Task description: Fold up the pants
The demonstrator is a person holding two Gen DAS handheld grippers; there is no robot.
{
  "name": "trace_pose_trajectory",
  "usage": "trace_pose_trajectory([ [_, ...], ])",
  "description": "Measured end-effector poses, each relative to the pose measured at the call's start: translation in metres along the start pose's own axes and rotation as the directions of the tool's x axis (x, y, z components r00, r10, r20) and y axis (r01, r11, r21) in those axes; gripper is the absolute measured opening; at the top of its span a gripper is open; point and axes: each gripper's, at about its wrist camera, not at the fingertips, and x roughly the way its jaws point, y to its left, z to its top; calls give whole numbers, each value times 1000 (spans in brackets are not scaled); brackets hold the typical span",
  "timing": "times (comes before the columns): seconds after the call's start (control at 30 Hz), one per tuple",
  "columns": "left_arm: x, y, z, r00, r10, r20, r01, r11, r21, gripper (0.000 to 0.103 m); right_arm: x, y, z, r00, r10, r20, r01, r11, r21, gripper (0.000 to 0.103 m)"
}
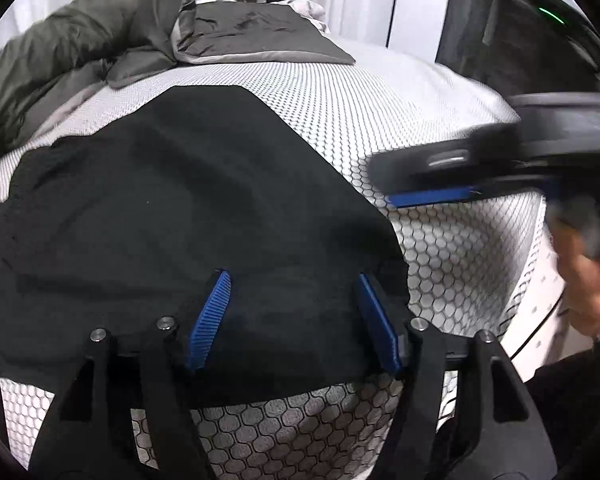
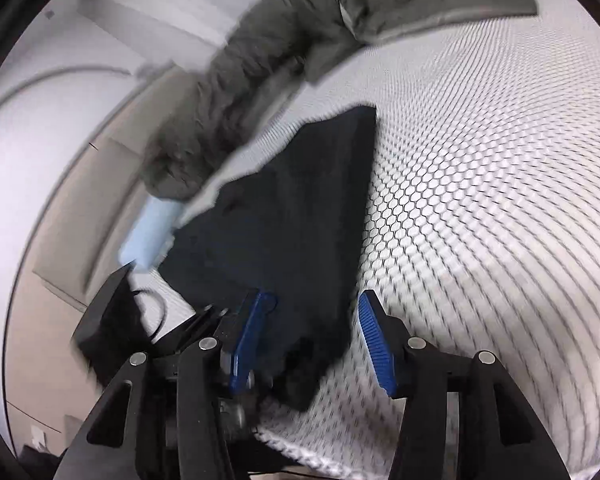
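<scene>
Left gripper (image 1: 292, 300) wide apart, nothing held, poised over near edge of black pants (image 1: 188, 200) on bed (image 1: 440, 120). Right gripper (image 2: 312, 320) also spread w/o cloth, its pads straddling a pant corner. We judge pants' long axis runs away from both; left sits nearer the bulk. No containers seen.

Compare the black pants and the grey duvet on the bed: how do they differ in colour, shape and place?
The black pants lie flat on the honeycomb mattress cover; the grey duvet is bunched into a thick roll at the far side.
The pants are near the open left gripper and right gripper; the duvet is far from both.
The pants show straight folded edges; the duvet looks crumpled.
Both rest on the same bed.
</scene>
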Motion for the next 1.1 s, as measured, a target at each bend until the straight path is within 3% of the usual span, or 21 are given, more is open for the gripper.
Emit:
trace_pose_trajectory([
  [0.1, 3, 4, -1, 999, -30, -16, 30, 999, -31, 65, 39, -2, 14, 994, -25, -110, 24, 1000, -18, 46],
  [0.13, 3, 4, -3, 999, -30, -16, 30, 999, -29, 66, 50, -1, 20, 992, -34, -118, 29, 999, -38, 35],
  [0.2, 4, 1, -6, 999, -26, -20, 25, 1000, -11, 66, 68, -3, 40, 991, -64, -119, 58, 997, -58, 29],
  [0.3, 2, 0, -8, 999, -33, -21, 33, 999, -8, 66, 90, -24, 76, 992, -39, -116, 40, 999, 5, 23],
  [0.4, 2, 2, -9, 998, -59, -24, 59, 998, -1, 68, 107, -35, 112, 996, -40, -82, 43, 998, 38, 21],
  [0.6, 3, 4, -12, 996, -84, -24, 84, 996, 14, 70, 156, -49, 189, 992, -100, -74, 100, 995, 2, 19],
  [0.7, -2, 6, -12, 994, -106, -16, 106, 994, -11, 72, 157, -48, 203, 988, -143, -66, 140, 989, -43, 22],
  [0.77, -11, 10, -11, 993, -121, -5, 121, 992, -38, 72, 137, -45, 200, 990, -139, -35, 139, 990, -18, 27],
  [0.83, -22, 20, -11, 987, -158, 5, 158, 984, -78, 72, 104, -51, 189, 990, -138, 21, 139, 990, -10, 55],
  [0.9, -35, 30, -11, 984, -174, 25, 176, 978, -111, 73, 73, -56, 161, 992, -114, 62, 112, 993, 22, 64],
  [0.97, -50, 47, -11, 986, -152, 63, 160, 975, -155, 77, 55, -63, 125, 996, -79, 45, 76, 995, 61, 64],
  [1.1, -68, 81, -13, 989, -99, 108, 123, 963, -239, 79, 75, -55, 72, 998, -23, -51, 27, 998, 64, 64],
])
